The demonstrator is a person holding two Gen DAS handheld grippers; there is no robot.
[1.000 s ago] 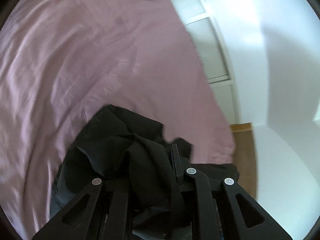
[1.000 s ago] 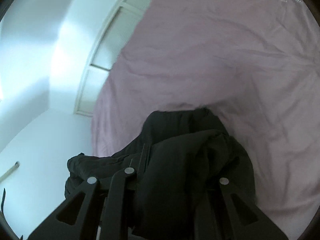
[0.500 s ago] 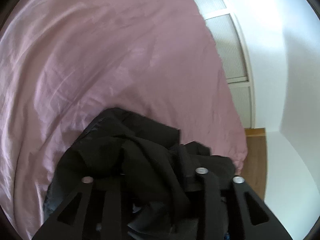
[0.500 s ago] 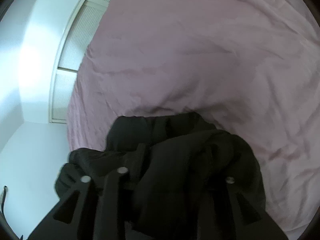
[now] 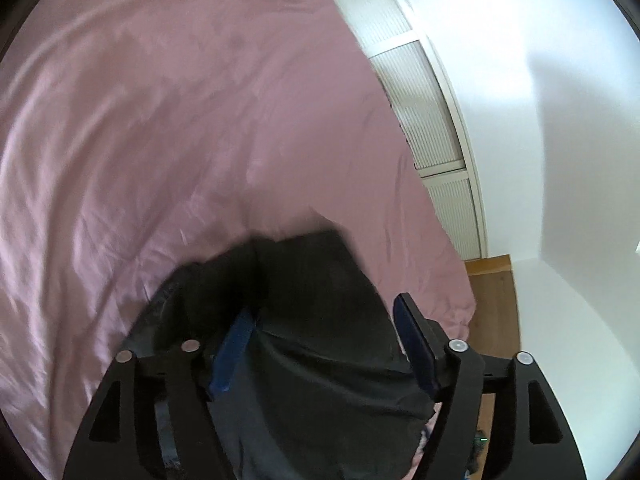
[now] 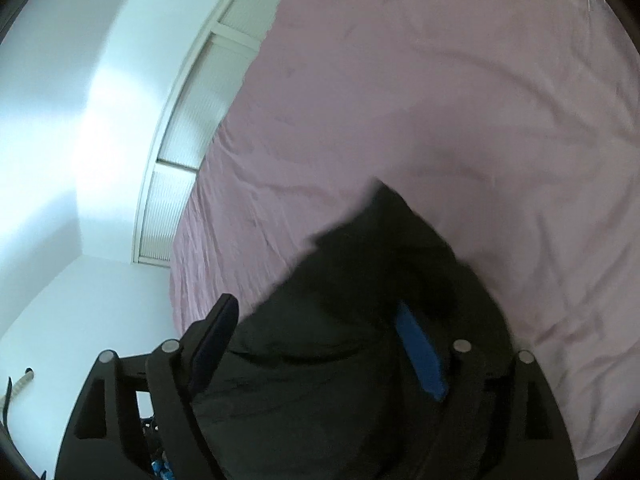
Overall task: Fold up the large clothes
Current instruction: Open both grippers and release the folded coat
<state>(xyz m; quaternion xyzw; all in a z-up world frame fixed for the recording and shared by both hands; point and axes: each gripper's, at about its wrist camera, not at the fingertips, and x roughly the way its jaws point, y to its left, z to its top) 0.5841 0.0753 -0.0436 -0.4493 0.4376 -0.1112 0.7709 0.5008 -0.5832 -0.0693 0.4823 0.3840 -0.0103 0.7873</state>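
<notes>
A black garment lies bunched on the pink bed sheet close under both grippers. In the left wrist view my left gripper is open, its blue pads wide apart, with the cloth lying loose between the fingers. In the right wrist view the garment is blurred with motion and drapes between the spread fingers of my right gripper, which is open too. Neither gripper pinches the cloth. The lower part of the garment is hidden behind the gripper frames.
The pink sheet covers the whole bed. White ribbed wardrobe doors and a white wall stand beyond the bed's edge. A strip of wooden floor shows past the bed corner.
Both grippers were shut on the black garment; now both have opened and the cloth has dropped loose between the fingers, flattening onto the sheet.
</notes>
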